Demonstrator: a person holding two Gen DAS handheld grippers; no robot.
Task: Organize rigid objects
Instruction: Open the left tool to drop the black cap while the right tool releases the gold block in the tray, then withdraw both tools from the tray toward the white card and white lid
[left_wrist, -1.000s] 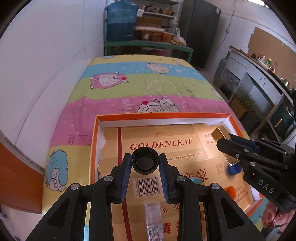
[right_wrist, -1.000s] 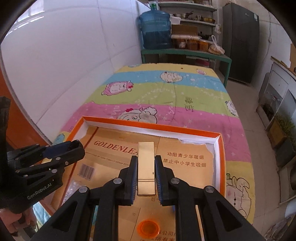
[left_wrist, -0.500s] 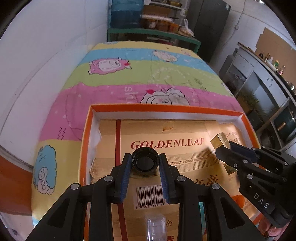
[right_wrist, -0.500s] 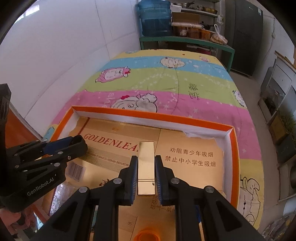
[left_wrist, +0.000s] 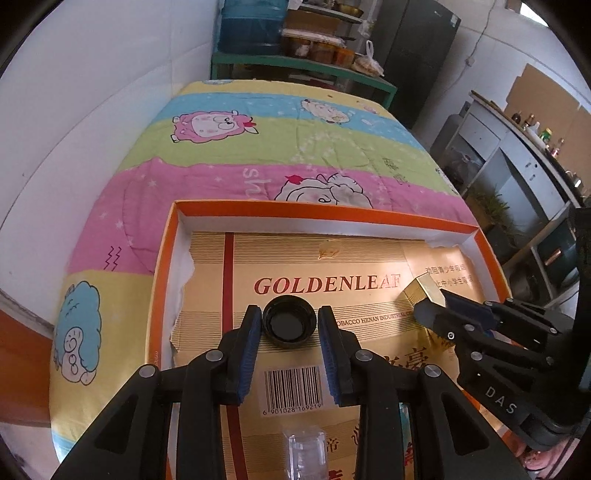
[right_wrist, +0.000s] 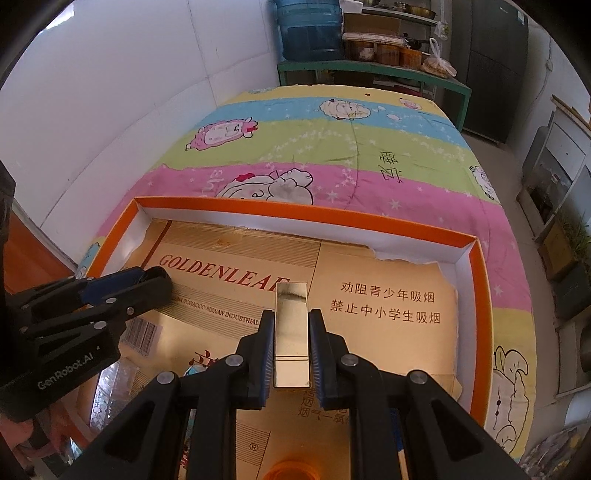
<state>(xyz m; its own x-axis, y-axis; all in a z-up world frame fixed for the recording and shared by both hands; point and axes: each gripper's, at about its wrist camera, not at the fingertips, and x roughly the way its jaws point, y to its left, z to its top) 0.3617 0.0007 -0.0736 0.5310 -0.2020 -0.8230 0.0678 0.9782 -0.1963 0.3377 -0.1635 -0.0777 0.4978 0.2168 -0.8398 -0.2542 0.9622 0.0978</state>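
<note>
My left gripper (left_wrist: 289, 325) is shut on a black bottle cap (left_wrist: 289, 325), held above the gold cardboard liner of an orange-rimmed box (left_wrist: 317, 213). My right gripper (right_wrist: 291, 328) is shut on a shiny gold rectangular block (right_wrist: 291, 332), also above the box (right_wrist: 303, 218). The right gripper with the gold block (left_wrist: 424, 290) shows at the right of the left wrist view. The left gripper (right_wrist: 147, 282) shows at the left of the right wrist view.
The box lies on a bed with a striped cartoon quilt (left_wrist: 280, 155). A clear plastic piece (left_wrist: 304, 456) and an orange cap (right_wrist: 291, 470) lie in the box near me. A white wall (left_wrist: 92, 110) is at left; shelves and a water jug (right_wrist: 308, 29) stand beyond the bed.
Both grippers have moved forward over the box, toward its far side, each still holding its object. The box's near contents have slid toward the bottom of the views.
</note>
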